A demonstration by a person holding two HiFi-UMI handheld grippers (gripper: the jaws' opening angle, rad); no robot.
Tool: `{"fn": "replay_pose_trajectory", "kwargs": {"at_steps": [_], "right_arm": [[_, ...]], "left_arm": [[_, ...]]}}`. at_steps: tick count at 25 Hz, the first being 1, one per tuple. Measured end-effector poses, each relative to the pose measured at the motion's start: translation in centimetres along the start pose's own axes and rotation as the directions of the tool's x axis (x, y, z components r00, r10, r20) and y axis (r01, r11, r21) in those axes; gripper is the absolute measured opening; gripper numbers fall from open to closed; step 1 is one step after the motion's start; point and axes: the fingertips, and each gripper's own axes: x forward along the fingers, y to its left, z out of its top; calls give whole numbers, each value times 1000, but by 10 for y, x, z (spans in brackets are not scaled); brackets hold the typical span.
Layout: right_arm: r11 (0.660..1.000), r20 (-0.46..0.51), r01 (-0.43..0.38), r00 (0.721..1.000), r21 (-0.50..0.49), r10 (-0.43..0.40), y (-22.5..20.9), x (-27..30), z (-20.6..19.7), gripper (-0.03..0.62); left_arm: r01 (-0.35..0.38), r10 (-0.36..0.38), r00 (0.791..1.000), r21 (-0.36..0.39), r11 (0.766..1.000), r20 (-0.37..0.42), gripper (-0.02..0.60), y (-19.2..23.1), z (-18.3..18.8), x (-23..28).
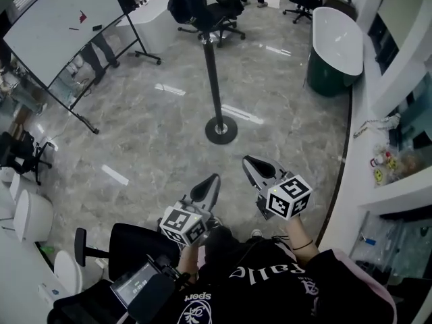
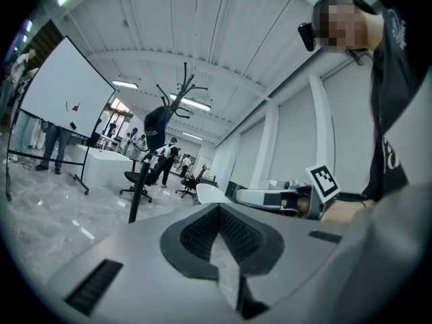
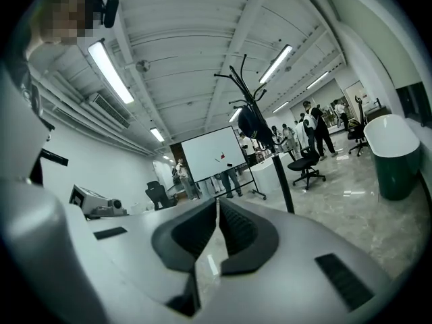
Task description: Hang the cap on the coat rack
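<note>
Around you, a whiteboard (image 1: 64, 19) on a wheeled stand is off to the left, an office chair (image 1: 226, 12) sits behind the coat rack (image 1: 213, 86), and a white tub with a dark green base (image 1: 335, 46) is on the right. The marble floor (image 1: 155, 133) between you and the rack's round base is open.

The cap (image 2: 156, 122) is dark and hangs from a hook near the rack's top.

It is well apart from both of your tools, ahead and above them. Your left hand-held gripper (image 1: 212, 179) has its jaws together on nothing, and your right hand-held gripper (image 1: 250, 159) is closed and empty too.
</note>
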Motion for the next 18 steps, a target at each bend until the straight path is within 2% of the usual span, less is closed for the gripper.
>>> {"fn": "replay_pose_trajectory", "kwargs": {"at_steps": [9, 18], "right_arm": [[1000, -31, -18, 999, 22, 18, -30, -96, -20, 28], [996, -55, -61, 996, 62, 65, -28, -135, -46, 26]], "left_arm": [[20, -20, 999, -5, 1000, -45, -2, -105, -44, 33], [-13, 13, 998, -1, 1000, -69, -2, -143, -71, 24]]}}
